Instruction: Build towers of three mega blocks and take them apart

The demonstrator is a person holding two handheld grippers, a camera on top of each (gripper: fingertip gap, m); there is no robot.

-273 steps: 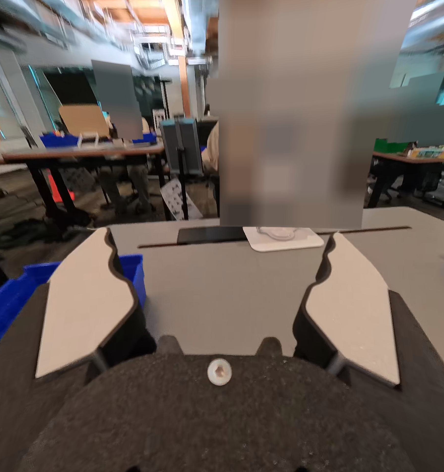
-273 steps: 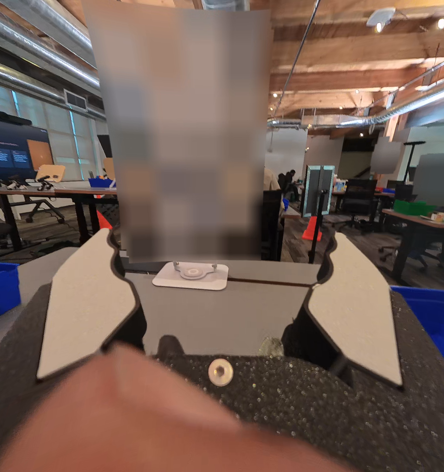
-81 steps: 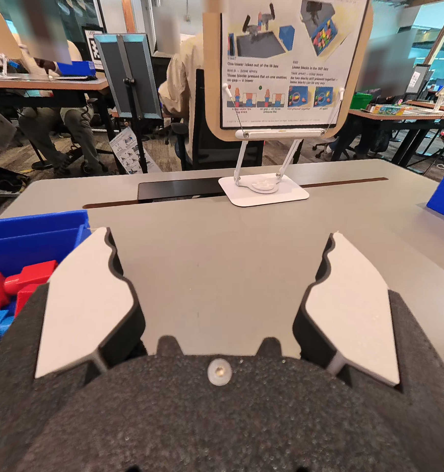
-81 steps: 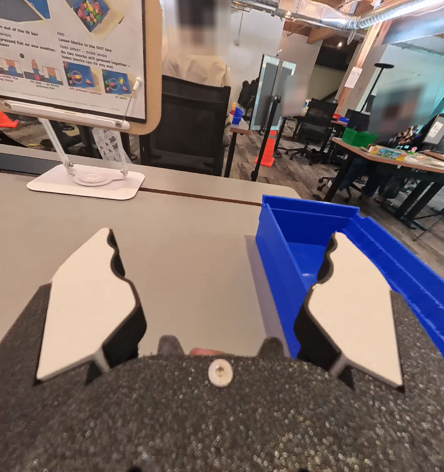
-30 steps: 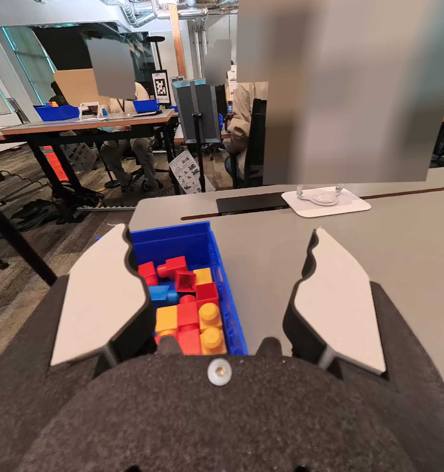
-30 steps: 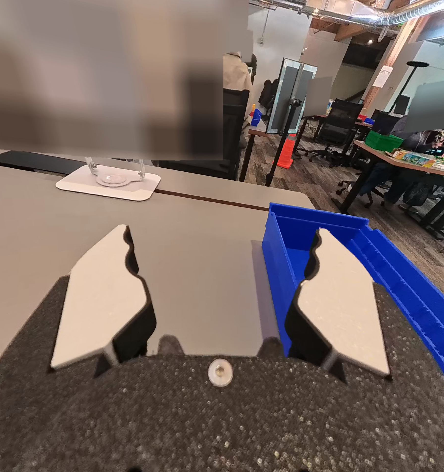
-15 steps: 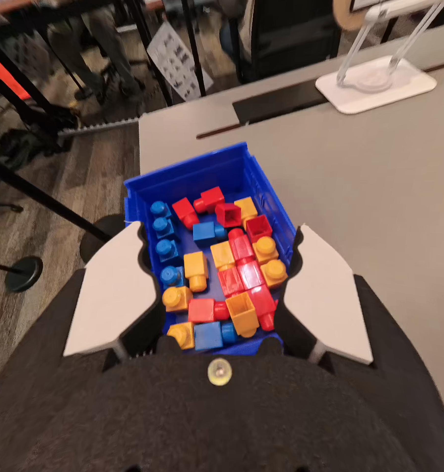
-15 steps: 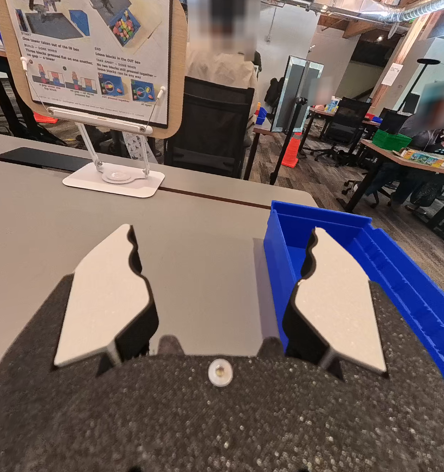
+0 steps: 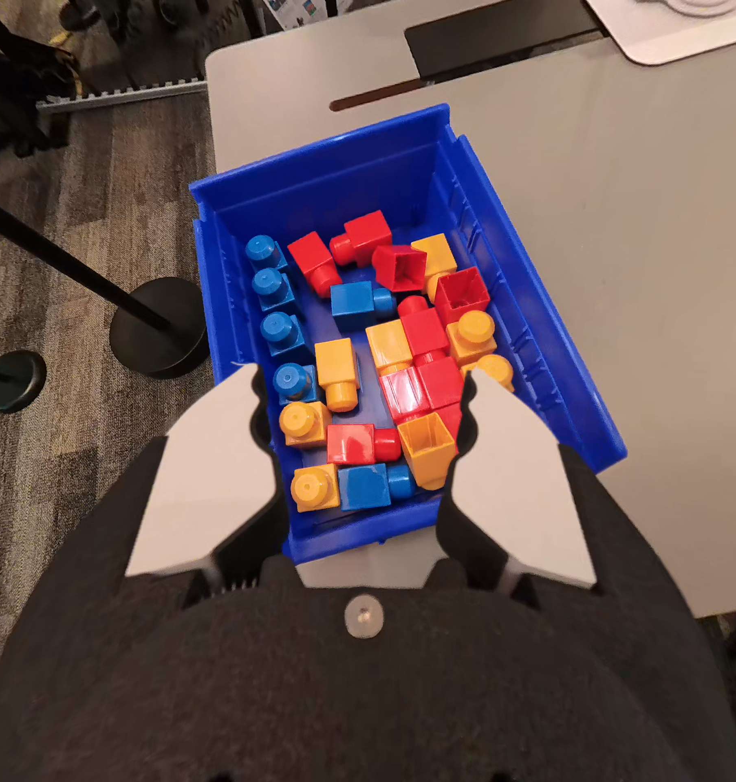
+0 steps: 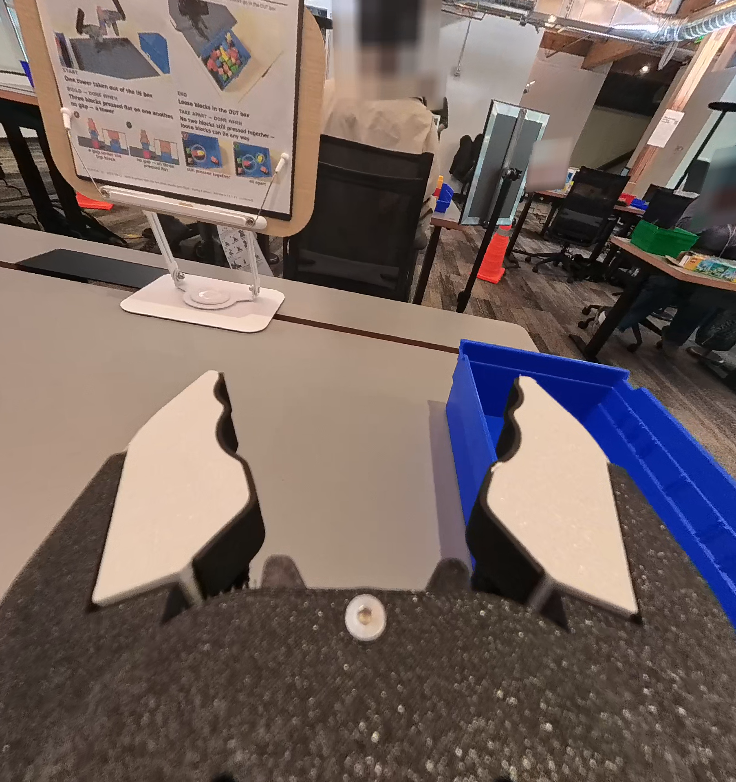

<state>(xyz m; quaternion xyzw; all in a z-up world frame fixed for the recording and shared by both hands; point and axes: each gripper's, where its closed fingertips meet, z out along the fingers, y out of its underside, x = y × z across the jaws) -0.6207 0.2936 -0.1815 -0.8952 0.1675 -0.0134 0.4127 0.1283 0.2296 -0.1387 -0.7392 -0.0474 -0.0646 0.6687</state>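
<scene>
A blue bin [image 9: 535,304] at the table's left edge holds several loose red, blue and yellow mega blocks, among them a red block [image 9: 360,443] and a yellow block [image 9: 336,368]. My left gripper [image 9: 360,376] is open and empty, looking down over the near half of this bin. My right gripper [image 10: 368,381] is open and empty above the grey table [image 10: 104,381]. A second blue bin [image 10: 654,444] lies to its right; the part of its inside that shows is bare.
A white stand [image 10: 205,302] with an instruction board [image 10: 175,101] sits at the table's far side, and its base also shows in the left wrist view [image 9: 675,34]. Black pole bases [image 9: 159,326] stand on the floor left of the table. Desks, chairs and an orange cone [image 10: 495,254] lie beyond. One gripper's finger ends stand about 75 cm off the other's.
My left gripper has tilted down and moved over the block bin, which now fills its view. My right gripper has hardly moved.
</scene>
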